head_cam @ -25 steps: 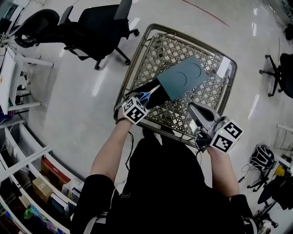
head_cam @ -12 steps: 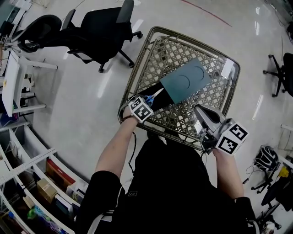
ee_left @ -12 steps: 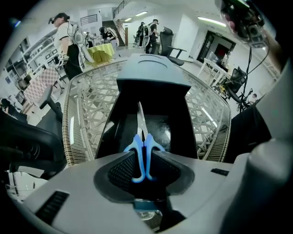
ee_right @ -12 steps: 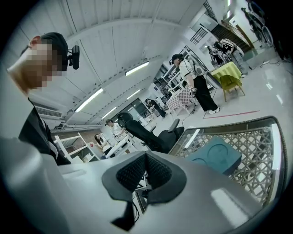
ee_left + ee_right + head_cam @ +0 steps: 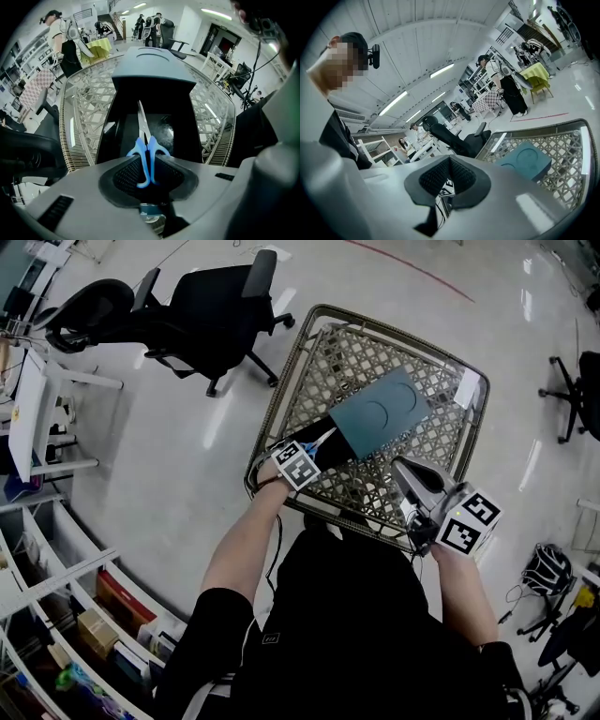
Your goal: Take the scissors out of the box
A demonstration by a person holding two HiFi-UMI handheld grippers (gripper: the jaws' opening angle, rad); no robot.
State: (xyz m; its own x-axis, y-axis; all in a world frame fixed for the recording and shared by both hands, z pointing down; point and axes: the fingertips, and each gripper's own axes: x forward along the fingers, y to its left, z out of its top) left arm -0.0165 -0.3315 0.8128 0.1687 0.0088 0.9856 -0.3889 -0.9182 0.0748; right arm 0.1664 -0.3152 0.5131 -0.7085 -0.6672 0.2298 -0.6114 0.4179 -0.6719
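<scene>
Scissors (image 5: 145, 143): handle ends buried in left gripper (image 5: 146, 158); box (image 5: 152, 70) interior dark.

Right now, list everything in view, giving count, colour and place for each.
basket: one, beige lattice, in front of the person.
box: one, teal outside and black inside, lying in the basket.
scissors: one pair, blue handles, blades over the box's black inside.
office chairs: at least three, black, two upper left, one at right edge.
shelves: one white unit, lower left, holding boxes.
people: several, far across the room.
left gripper: one, grey, shut on the scissors' handles.
right gripper: one, grey, shut, empty, by the basket's near rim.
</scene>
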